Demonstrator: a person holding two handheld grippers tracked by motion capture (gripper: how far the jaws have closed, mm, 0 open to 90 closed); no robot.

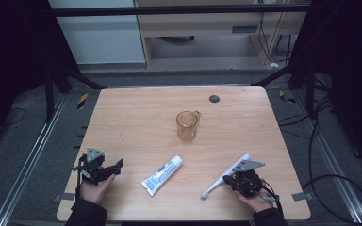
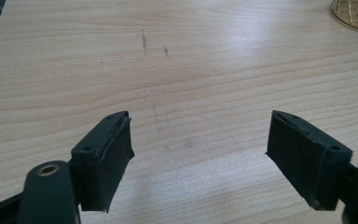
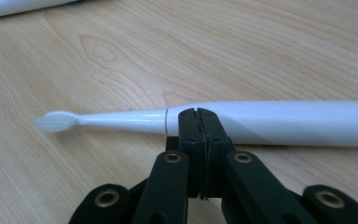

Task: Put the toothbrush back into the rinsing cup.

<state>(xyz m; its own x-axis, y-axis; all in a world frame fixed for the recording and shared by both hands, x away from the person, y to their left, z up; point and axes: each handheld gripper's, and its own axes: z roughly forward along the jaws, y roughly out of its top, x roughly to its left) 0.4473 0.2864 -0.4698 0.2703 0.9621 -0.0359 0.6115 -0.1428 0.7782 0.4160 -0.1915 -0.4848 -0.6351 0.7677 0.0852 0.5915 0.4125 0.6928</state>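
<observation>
The right gripper, jaws pressed together just short of the toothbrush lying on the bench, should probably spread first, while the left gripper rests apart over bare wood.

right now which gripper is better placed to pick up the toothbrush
Right. The right gripper sits at the toothbrush, its jaws closed against the handle. The left gripper is open across the table, beyond the toothpaste tube.

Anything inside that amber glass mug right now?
The amber transparent glass mug stands upright in the middle of the light wooden table. Through its wall it looks empty; the very bottom is too small to check in the high view.
</observation>
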